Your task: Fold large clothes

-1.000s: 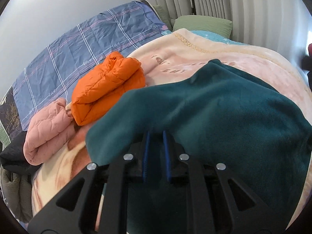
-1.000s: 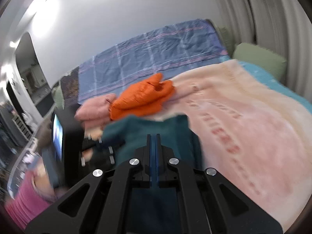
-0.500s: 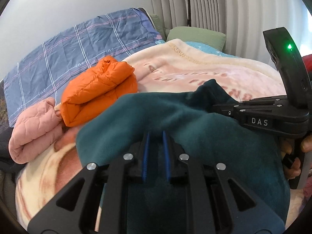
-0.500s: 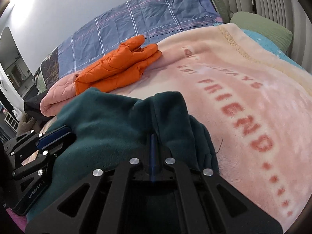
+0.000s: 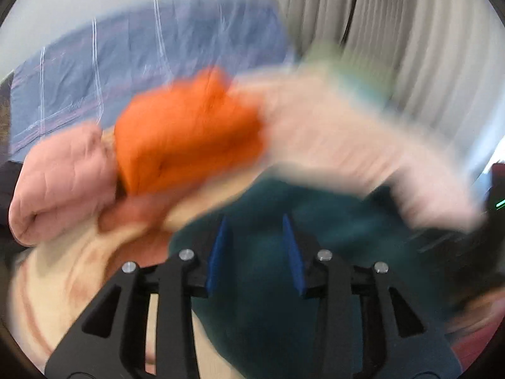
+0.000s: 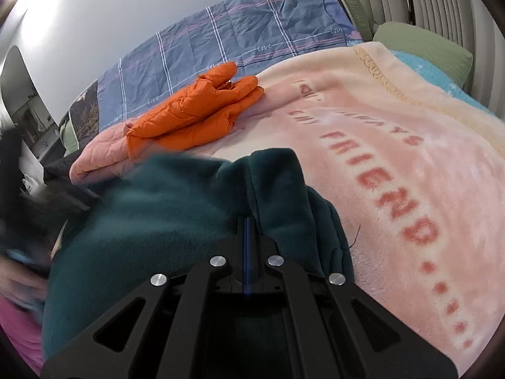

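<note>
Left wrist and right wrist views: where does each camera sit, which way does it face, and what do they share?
Left wrist: on the left tool, aimed down along its opening blue fingers at the teal garment; heavily blurred.
Right wrist: on the right tool, shut on a fold of that garment, facing across the pink blanket; a blurred hand shows at the left.
Shared: teal garment, orange jacket, pink quilted jacket, blue plaid sheet.

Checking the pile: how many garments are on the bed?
3: teal fleece nearest, orange puffer jacket behind it, pink quilted one partly beneath the orange; more may be hidden.
</note>
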